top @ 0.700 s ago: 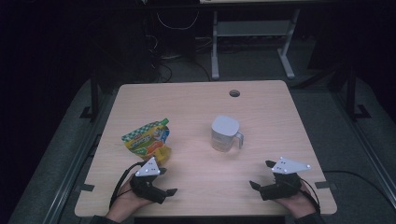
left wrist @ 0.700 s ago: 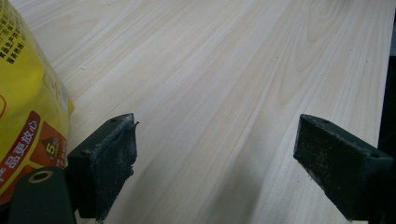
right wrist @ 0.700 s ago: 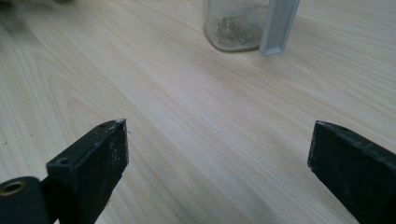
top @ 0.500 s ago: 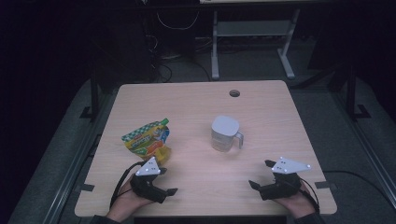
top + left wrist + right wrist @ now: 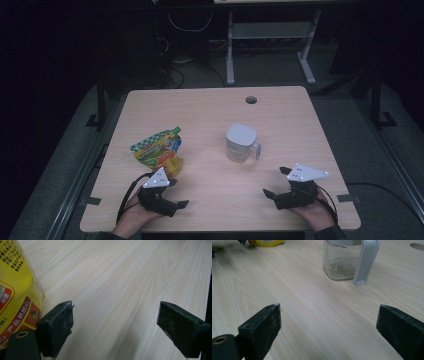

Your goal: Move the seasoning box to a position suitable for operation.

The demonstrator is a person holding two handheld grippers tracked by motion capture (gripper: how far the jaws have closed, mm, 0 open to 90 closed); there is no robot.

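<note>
Pale wooden table (image 5: 210, 115), dark room. Centre: clear plastic lidded jug with grey handle (image 5: 241, 144), granular residue inside. Lower left: yellow-green printed snack pouch (image 5: 157, 151), just beside left gripper (image 5: 172, 200). Lower right: right gripper (image 5: 275, 192). Both grippers' jaws wide apart, holding nothing.

yellow snack pouch (image 5: 156, 150) lying flat

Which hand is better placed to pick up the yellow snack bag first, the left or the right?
The left. Its tongs stand open right beside the snack bag, while the right tongs are across the table, nearer the pitcher.
</note>
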